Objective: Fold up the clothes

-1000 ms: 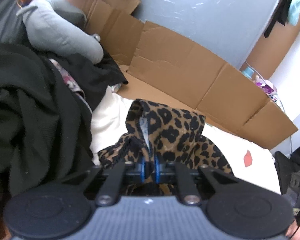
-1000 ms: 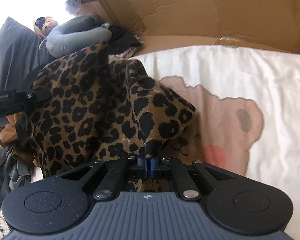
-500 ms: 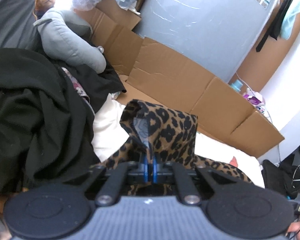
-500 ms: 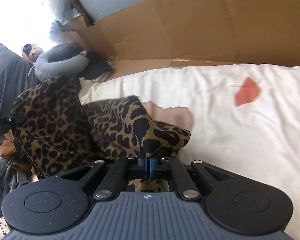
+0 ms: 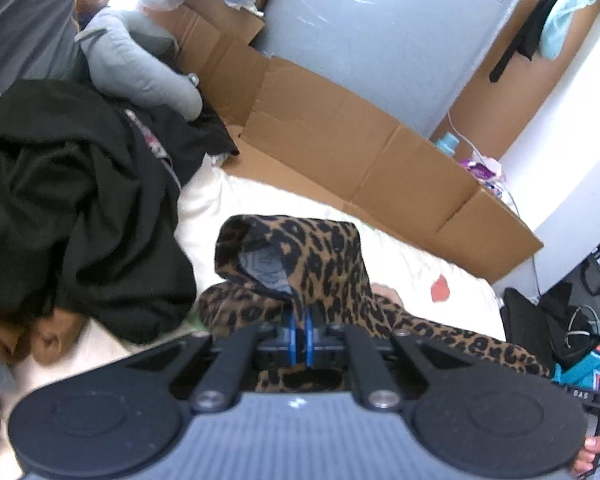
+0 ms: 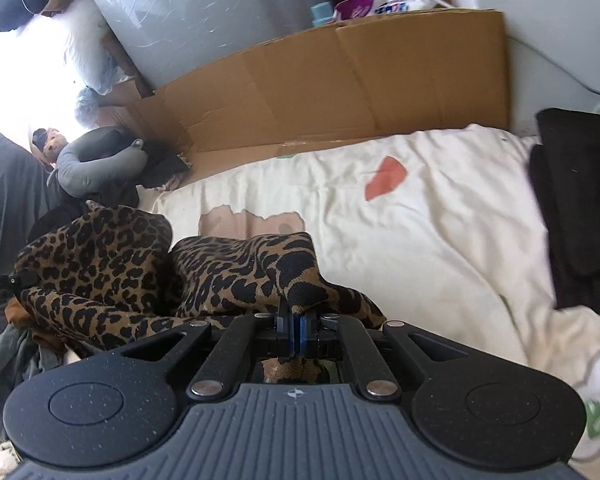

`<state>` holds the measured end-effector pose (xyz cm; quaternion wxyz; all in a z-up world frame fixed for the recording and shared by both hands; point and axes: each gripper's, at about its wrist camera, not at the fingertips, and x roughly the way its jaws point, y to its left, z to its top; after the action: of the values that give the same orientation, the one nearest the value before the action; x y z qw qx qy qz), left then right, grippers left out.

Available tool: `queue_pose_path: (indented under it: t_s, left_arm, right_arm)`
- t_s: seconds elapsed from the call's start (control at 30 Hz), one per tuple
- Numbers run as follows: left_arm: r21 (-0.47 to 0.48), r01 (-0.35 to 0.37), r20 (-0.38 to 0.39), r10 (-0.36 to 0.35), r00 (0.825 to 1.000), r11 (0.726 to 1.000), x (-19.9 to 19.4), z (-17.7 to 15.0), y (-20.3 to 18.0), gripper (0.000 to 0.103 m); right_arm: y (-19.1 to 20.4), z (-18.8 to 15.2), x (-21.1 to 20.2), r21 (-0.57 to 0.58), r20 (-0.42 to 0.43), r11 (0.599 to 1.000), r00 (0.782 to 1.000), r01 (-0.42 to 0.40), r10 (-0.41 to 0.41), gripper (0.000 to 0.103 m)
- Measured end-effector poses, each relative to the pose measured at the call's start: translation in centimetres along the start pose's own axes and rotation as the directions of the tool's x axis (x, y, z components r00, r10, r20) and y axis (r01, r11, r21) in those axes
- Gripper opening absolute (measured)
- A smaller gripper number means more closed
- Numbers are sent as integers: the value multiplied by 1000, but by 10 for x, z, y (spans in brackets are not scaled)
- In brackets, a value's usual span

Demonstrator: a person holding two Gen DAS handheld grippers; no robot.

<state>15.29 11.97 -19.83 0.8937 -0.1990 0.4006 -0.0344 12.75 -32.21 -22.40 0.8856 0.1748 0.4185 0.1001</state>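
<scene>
Both grippers clamped on the same leopard-print garment [image 5: 332, 264]. Left gripper [image 5: 299, 334]: jaws nearly together, pinching a fabric edge that rises in front of the fingers, grey inside face showing in the fold. Right gripper [image 6: 294, 332]: jaws fully closed on another fold of the leopard-print garment [image 6: 236, 276], cloth bunched up over the fingertips. Garment is partly lifted, the rest draped over the cream bedspread [image 6: 440, 240] and stretched toward the left gripper's side. Black clothes pile [image 5: 76, 208] sits just left of it, grey neck pillow [image 5: 140, 68] behind that. Flattened cardboard [image 5: 340, 136] lines the far edge of the bed. Red patch [image 6: 386, 178] on the bedspread lies well clear of the garment.
</scene>
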Motion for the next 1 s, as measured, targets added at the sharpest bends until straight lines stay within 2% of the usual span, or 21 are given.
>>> queue_pose_path:
  t_s: [0.23,0.5,0.73,0.8,1.0]
  left_arm:
    - [15,-11,-62,12,998,1000,-27,-27,6,5]
    - [-7,-67,-150,66,987,998,-57,-64,29,5]
    - [-48,-136,-225,122,967,990,-76,-105,57,5]
    - [-63,-158,-243,138,960,985,-81,-117,64,5]
    - [-104,-215,-292,177,940,971,-96,-145,85,5]
  right_arm:
    - [-5,-29,-37,0,-35,999,998,-47,47,0]
    - [3,-66,-54,-27,-121,995,989,-94,90,3]
    - [2,-95,-54,-52,-222,997,974,-62,49,8]
    - [-1,-97,-56,-59,-224,997,974,-45,31,11]
    - [-12,-95,-56,-64,-224,998,975,-12,-2,11]
